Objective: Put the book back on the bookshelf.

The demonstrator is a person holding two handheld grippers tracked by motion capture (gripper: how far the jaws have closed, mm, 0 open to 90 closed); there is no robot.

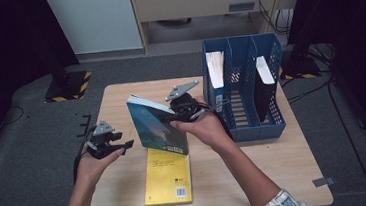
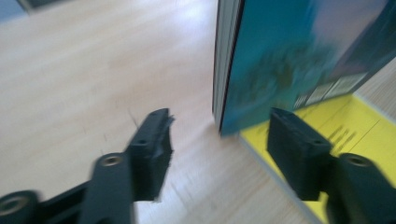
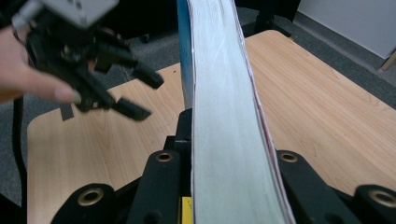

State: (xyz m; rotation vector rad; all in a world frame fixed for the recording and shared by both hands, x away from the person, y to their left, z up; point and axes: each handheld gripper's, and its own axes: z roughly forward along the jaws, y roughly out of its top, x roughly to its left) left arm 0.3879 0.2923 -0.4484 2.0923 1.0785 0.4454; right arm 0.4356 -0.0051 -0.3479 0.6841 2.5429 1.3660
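At the left of the high view, the left tongs [image 1: 119,142] are held just above the wooden surface [image 1: 120,96], clear of the books. Their jaws stand apart with nothing between them. In the left gripper view the two black pads [image 2: 152,151] frame bare wood and the lower corner of the teal book [image 2: 299,51], which they do not touch. This placement probably keeps the free tool ready to steady or guide the book without obstructing it. A yellow book [image 1: 168,177] lies flat near the front edge of the surface, its back cover facing up. It is directly below the raised book and is not gripped by either tool. To its right, the right tongs [image 1: 184,114] are closed on the teal book. The right gripper view shows the page block [image 3: 224,116] clamped between the jaws, which grip the book across its thickness. The book is held on edge and tilted, cover toward the left, above the surface. This orientation suits sliding it upright into a narrow slot. At the far right stands the blue file rack [image 1: 247,127], divided into compartments. Two of them already hold upright items, which show white top edges. The rack is the probable destination for the held book.
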